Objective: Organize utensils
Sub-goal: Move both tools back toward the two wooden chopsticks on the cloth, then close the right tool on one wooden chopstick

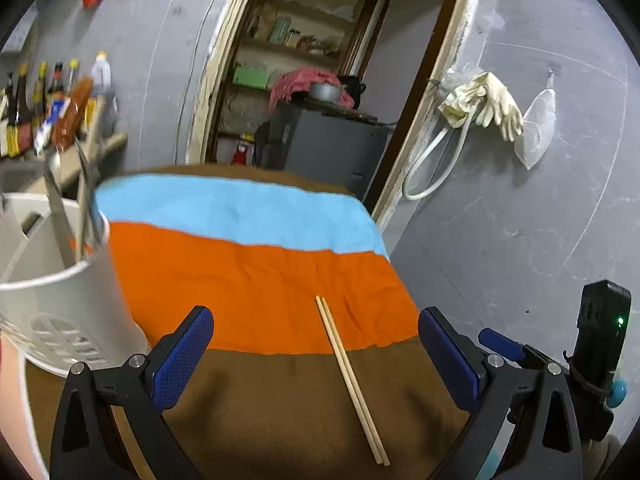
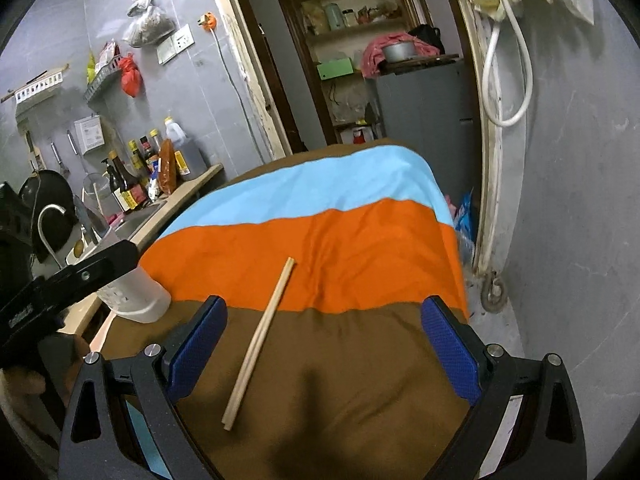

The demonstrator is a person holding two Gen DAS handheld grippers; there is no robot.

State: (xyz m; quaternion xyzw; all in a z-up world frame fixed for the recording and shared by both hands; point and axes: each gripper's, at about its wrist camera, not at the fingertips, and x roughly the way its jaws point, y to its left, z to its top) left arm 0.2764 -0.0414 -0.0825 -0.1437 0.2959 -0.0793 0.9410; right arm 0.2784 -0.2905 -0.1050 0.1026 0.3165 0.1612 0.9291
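A pair of wooden chopsticks [image 1: 350,380] [image 2: 262,340] lies side by side on the striped cloth [image 1: 248,272] [image 2: 340,248], across the orange and brown bands. A white utensil holder [image 1: 52,280] [image 2: 132,292] stands at the cloth's left edge with metal utensils [image 1: 70,208] upright inside. My left gripper [image 1: 316,336] hovers open over the cloth, the chopsticks lying between its blue pads. My right gripper [image 2: 324,328] is also open above the brown band, chopsticks near its left finger. The right gripper [image 1: 500,344] shows at the left wrist view's lower right edge.
A counter with sauce bottles [image 2: 140,172] and a sink faucet [image 2: 50,220] runs along the left. Beyond the table stands an open doorway with a grey fridge [image 2: 424,112]. Rubber gloves [image 1: 492,104] and a hose [image 1: 432,160] hang on the right wall.
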